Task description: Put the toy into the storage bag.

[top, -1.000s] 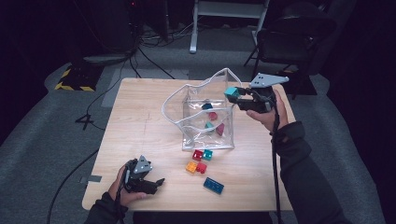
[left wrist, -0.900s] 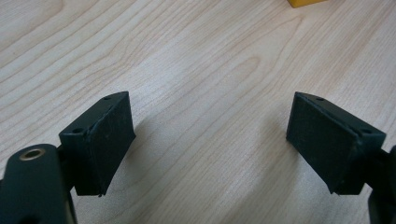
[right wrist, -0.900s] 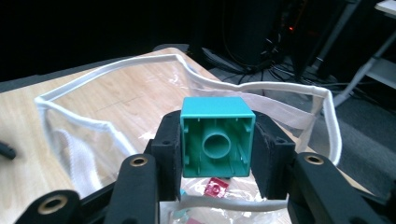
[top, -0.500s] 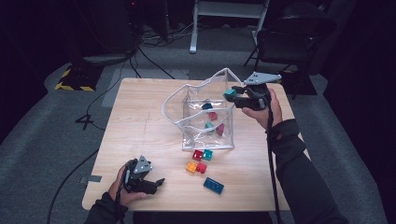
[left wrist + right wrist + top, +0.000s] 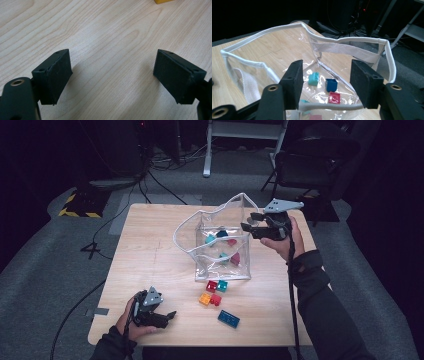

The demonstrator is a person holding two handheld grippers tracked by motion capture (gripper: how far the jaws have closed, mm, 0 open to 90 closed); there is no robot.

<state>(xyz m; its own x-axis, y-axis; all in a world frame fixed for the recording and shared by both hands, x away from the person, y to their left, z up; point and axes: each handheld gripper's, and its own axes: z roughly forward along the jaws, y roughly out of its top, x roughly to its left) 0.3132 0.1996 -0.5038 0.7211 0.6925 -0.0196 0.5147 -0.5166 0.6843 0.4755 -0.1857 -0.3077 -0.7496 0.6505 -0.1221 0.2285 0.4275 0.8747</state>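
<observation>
A dim lab or studio: cables (image 5: 165, 175) trail across grey carpet (image 5: 45, 260) around a lone wooden table (image 5: 150, 255).

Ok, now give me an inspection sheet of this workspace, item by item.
Surface: wooden table, sound.
Job's things: clear bag upright, open, blocks inside; five loose blocks before it.
Clutter: nothing seen.
Grippers: left gripper low over the table, fingers apart, empty; right gripper at the bag's rim, fingers have just been opening, nothing between.
Cables: cable along right sleeve; floor cables.
Surroundings: dark room, chair.
</observation>
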